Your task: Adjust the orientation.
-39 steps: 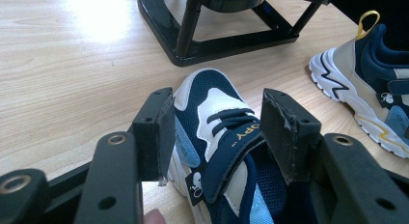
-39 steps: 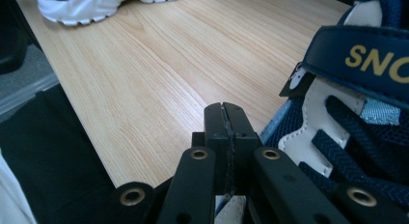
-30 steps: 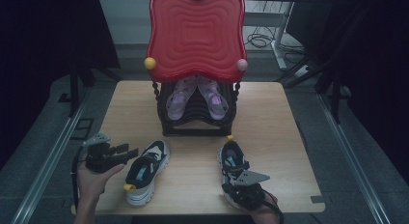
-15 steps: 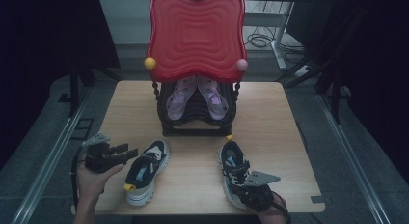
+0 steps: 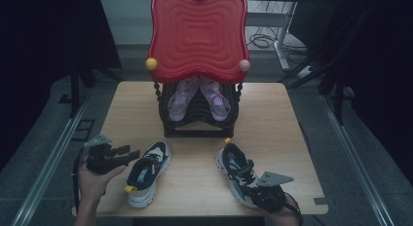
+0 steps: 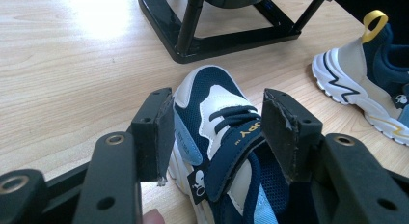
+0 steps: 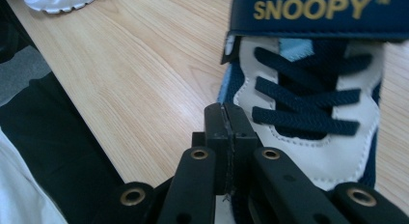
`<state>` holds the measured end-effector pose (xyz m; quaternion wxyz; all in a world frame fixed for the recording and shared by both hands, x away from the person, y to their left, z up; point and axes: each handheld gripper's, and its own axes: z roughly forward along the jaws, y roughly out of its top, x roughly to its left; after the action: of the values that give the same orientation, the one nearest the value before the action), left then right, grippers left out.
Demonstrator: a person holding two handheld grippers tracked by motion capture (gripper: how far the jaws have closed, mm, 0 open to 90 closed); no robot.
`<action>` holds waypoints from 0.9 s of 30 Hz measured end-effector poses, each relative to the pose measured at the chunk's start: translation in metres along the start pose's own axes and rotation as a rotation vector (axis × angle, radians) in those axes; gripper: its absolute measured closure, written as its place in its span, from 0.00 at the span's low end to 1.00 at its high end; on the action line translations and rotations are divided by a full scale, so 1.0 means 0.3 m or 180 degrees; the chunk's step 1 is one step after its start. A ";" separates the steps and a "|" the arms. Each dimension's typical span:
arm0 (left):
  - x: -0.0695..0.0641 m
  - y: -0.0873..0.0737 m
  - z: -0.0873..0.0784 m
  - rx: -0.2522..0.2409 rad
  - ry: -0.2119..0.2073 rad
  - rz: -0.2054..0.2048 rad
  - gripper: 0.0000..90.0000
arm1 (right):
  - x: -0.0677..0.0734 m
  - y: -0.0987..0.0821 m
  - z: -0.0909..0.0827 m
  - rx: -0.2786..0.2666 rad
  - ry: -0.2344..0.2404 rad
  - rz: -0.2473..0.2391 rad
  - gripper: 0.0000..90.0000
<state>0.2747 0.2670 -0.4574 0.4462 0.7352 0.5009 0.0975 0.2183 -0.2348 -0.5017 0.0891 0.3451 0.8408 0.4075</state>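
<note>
High view is dim & a bit grainy; the room round the counter [image 5: 272,119] is nearly black. Left gripper view is bright, w/ a white glare patch on the wood top left. Right gripper view is sharp on the shoe [image 7: 308,89], but the jaws close up are soft, and the left edge is dark.

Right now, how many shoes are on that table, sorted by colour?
Navy-and-white sneakers: 2, the left sneaker and the right sneaker, both flat on the table.
Purple sandals: 2, the left sandal and the right sandal, leaning on the black rack.
Total: 4 shoes.
</note>
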 end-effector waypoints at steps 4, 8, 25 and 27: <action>-0.001 0.000 -0.001 0.0002 -0.0003 0.0003 0.52 | -0.029 -0.008 -0.018 -0.0004 -0.0048 0.0064 0.99; 0.001 0.000 -0.003 -0.0004 0.0003 -0.0004 0.52 | -0.058 -0.018 -0.037 -0.0006 -0.0127 0.0118 1.00; -0.003 0.001 0.002 0.0001 0.0012 0.0016 0.51 | -0.171 -0.057 -0.089 -0.0124 -0.0337 0.0444 1.00; -0.004 0.001 0.004 0.0013 0.0008 0.0015 0.51 | -0.183 -0.059 -0.092 -0.0140 -0.0363 0.0478 1.00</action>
<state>0.2748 0.2653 -0.4575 0.4438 0.7371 0.5000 0.0984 0.2385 -0.2955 -0.5041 0.1136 0.4277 0.7969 0.4112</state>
